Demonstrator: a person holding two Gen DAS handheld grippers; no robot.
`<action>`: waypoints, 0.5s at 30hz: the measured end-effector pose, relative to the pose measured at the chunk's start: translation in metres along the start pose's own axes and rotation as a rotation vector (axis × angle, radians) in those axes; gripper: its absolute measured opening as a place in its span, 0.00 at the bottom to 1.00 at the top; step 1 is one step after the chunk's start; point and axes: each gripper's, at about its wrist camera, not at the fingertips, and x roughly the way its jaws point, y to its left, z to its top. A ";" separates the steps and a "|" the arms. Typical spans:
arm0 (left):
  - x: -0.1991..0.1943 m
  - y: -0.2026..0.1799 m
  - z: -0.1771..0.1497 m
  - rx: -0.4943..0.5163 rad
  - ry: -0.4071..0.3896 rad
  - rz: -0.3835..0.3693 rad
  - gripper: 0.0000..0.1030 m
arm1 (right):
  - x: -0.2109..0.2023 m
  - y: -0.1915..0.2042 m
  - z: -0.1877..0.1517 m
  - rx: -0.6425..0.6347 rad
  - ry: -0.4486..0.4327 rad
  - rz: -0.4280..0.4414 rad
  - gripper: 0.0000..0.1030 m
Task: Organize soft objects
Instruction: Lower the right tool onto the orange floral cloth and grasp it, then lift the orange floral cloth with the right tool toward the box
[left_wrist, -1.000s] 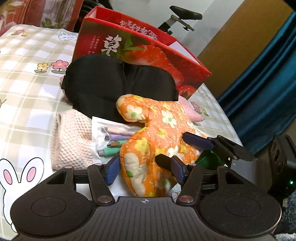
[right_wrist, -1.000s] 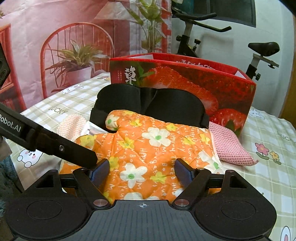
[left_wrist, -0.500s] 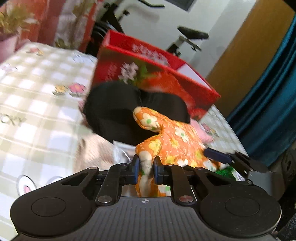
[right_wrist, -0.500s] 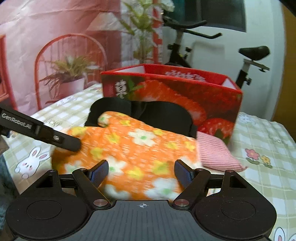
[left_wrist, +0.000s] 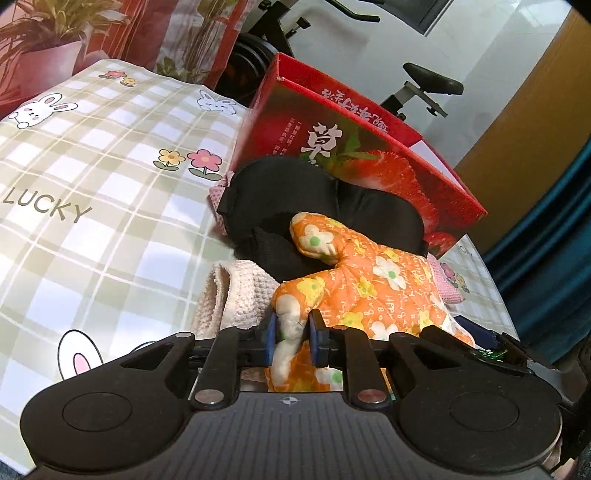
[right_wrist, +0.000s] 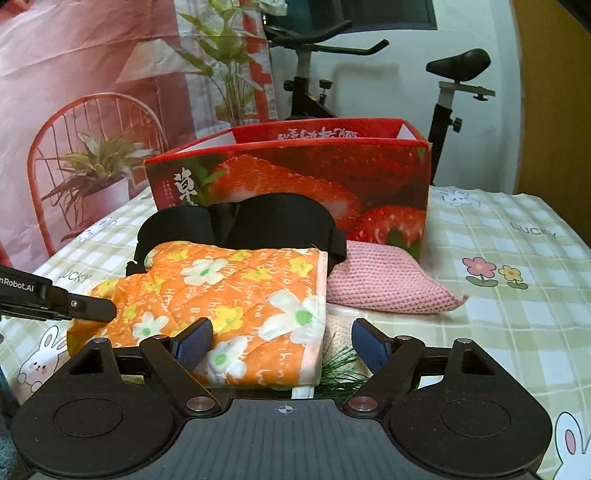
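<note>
Pinching the mitt (left_wrist: 354, 291) edge between left gripper (left_wrist: 291, 338) pads – right gripper (right_wrist: 280, 345) fingers spread, astride its cuff over the pile before the box (right_wrist: 295, 177) – keeping the pinch deep, lifting slowly.

White wall (right_wrist: 369, 96), exercise bike (right_wrist: 314, 74), teal curtain (left_wrist: 554, 258), checked tablecloth (right_wrist: 498, 314).

Bright, even indoor light, soft shadows, both views sharp (strong fisheye bending, dark vignetted corners).
</note>
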 end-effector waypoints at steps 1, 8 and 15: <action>0.001 0.000 0.000 0.001 0.001 0.003 0.21 | 0.001 0.001 0.000 -0.008 0.001 0.008 0.75; 0.003 -0.001 -0.001 0.007 -0.001 0.006 0.23 | 0.004 0.010 -0.001 -0.046 0.003 0.022 0.71; 0.005 -0.001 -0.002 0.015 -0.001 0.010 0.25 | 0.011 0.009 0.013 -0.044 -0.009 0.039 0.71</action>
